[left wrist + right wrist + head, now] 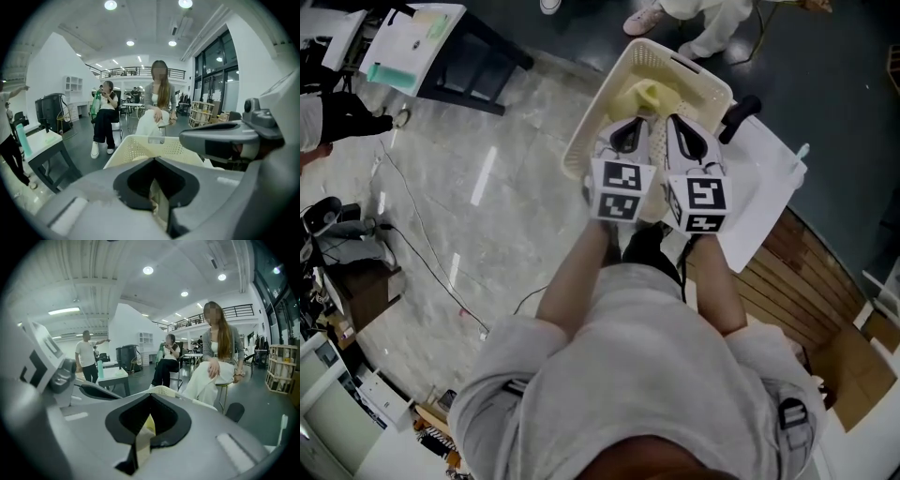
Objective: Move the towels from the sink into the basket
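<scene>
A cream perforated basket (705, 86) stands on the floor ahead of me, and a yellow towel (649, 97) lies bunched inside it. Both grippers hang side by side over its near rim. My left gripper (630, 127) is shut, with a strip of pale yellow towel (159, 202) pinched between its jaws. My right gripper (682, 127) is also shut on a fold of the yellow towel (144, 434). The basket rim (140, 143) shows just beyond the left jaws. The white sink top (769, 192) lies to the right of the basket.
A black tap handle (741, 114) sticks up at the sink's far edge. A dark table with papers (422, 47) stands at far left, and cables trail over the marble floor (441, 253). Wooden boards (797, 291) lie to the right. Two people sit beyond the basket (157, 110).
</scene>
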Demonstrator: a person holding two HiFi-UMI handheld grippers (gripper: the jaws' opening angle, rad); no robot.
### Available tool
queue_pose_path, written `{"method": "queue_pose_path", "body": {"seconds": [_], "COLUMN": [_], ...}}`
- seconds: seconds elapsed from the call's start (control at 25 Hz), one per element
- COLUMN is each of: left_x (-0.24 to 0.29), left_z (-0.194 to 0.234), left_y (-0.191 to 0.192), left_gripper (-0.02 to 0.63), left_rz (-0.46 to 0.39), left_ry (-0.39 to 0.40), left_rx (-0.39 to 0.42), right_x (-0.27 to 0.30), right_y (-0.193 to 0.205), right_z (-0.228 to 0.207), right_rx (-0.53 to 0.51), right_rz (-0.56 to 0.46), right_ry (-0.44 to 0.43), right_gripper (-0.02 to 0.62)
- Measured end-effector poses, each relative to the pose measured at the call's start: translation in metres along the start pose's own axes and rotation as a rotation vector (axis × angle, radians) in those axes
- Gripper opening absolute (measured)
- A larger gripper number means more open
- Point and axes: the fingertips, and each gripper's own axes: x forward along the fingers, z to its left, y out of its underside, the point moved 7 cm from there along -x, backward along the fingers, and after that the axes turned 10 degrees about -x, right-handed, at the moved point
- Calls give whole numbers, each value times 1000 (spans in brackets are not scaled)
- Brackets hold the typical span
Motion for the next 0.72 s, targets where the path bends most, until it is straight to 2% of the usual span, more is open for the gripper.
{"method": "queue_pose_path", "body": {"seconds": [0.48,0.72], "left_x": [52,68], "left_z": [9,11], "left_y": [28,33], "left_gripper": [22,23], "left_rz": [132,156], "left_ry": [54,71], "left_rx": [-7,18], "right_x": [7,9], "right_y": [23,29], "right_z": [-13,-17], "right_rx": [36,50], "right_rz": [63,80], "right_ry": [58,94], "right_gripper": [6,8]}}
